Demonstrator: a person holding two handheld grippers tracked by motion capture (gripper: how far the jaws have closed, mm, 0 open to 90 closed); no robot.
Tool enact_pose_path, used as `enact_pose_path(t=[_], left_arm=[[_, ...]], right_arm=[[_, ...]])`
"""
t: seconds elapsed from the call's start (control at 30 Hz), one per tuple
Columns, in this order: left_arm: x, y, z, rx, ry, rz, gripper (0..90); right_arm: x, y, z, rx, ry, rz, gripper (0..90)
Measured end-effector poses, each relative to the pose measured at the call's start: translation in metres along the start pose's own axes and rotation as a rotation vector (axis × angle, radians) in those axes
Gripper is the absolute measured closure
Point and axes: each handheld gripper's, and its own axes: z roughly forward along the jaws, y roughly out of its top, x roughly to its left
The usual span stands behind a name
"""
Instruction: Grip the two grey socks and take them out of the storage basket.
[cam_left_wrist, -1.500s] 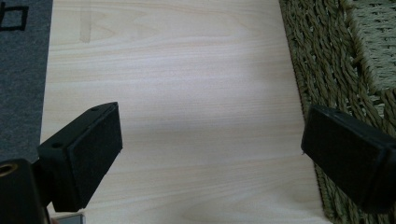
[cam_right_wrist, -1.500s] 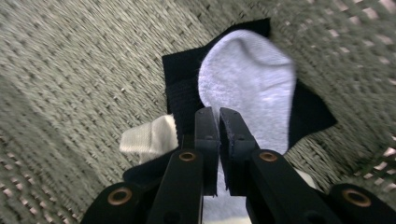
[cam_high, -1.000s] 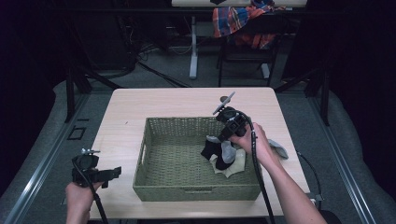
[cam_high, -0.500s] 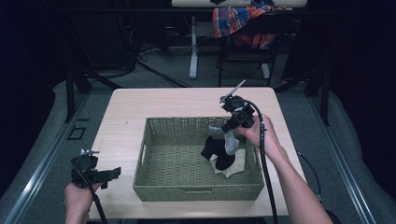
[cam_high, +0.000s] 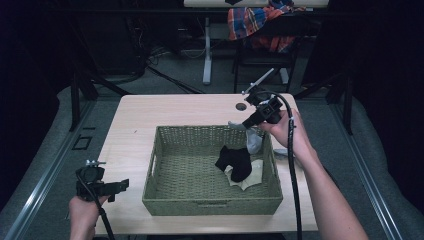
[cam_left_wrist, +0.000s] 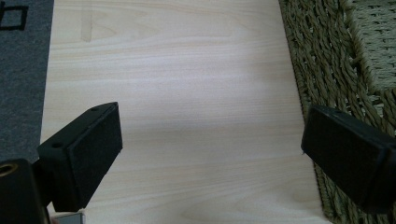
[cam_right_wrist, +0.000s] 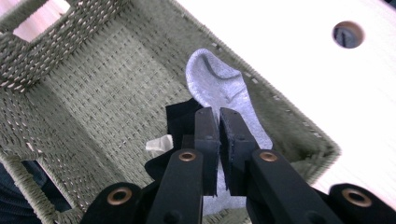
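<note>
Jaws of the right gripper (cam_right_wrist: 219, 122) are clamped on a grey sock (cam_right_wrist: 219, 86), which hangs over the far right corner of the green woven basket (cam_high: 165, 200). Below it, a black sock (cam_high: 235, 161) lies on a pale cloth (cam_high: 252, 175) on the basket floor. Near the table's (cam_high: 150, 115) left front corner, the left gripper (cam_left_wrist: 210, 154) hovers with jaws wide apart.

Lab-like recording room: dark surround, metal frame legs (cam_high: 80, 95), floor cables (cam_high: 165, 77)
</note>
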Motion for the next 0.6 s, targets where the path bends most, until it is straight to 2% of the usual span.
enact_pose_path(t=[0.2,0.23,0.37,0.47,0.6], left_arm=[[0.0,0.0,0.0,0.004,-0.002,0.001,5.4],[0.0,0.0,0.0,0.004,-0.002,0.001,5.4],[0.0,0.0,0.0,0.001,0.0,0.0,5.4],[-0.001,0.0,0.0,0.002,-0.002,0.004,5.4],[-0.002,0.0,0.0,0.005,0.0,0.006,5.4]], right_arm=[[-0.007,0.001,-0.018,-0.012,-0.025,0.013,86.4],[-0.011,-0.001,-0.025,-0.023,-0.032,0.024,86.4],[-0.019,-0.006,-0.035,-0.032,-0.042,0.039,86.4],[-0.027,-0.016,-0.049,-0.046,-0.065,0.057,86.4],[-0.033,-0.025,-0.057,-0.055,-0.081,0.075,86.4]])
